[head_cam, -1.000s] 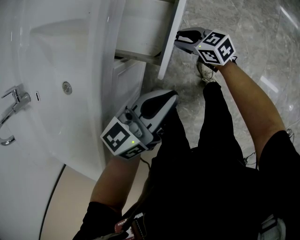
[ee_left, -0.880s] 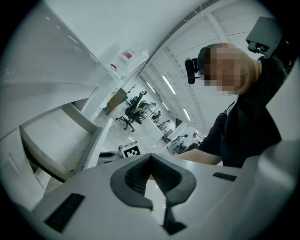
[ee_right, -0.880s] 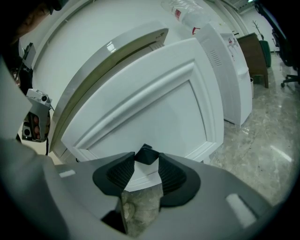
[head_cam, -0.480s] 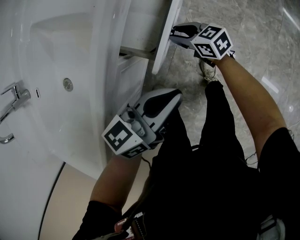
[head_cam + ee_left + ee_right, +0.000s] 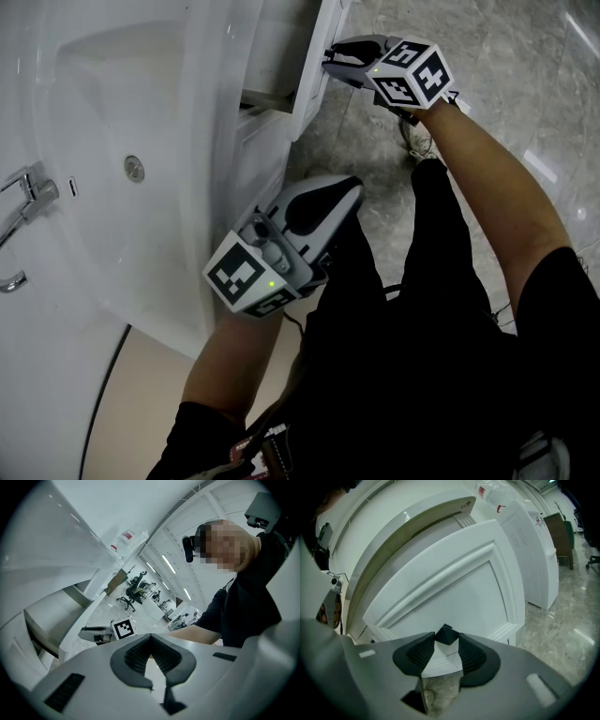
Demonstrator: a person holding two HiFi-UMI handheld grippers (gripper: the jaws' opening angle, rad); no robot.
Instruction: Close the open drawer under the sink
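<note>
One sink (image 5: 112,112), one tap (image 5: 26,202), one drawer (image 5: 305,80), two tongs (image 5: 349,189) (image 5: 328,58).

Grey marble floor beneath the washstand

The veined grey floor (image 5: 525,84) fills the head view from 12 to 3 o'clock. The white vanity cabinet (image 5: 258,159) stands on it at 11 o'clock, with a shoe (image 5: 411,142) planted near 1 o'clock. In the right gripper view, a white slotted unit (image 5: 534,545) stands on it at 2 o'clock.
</note>
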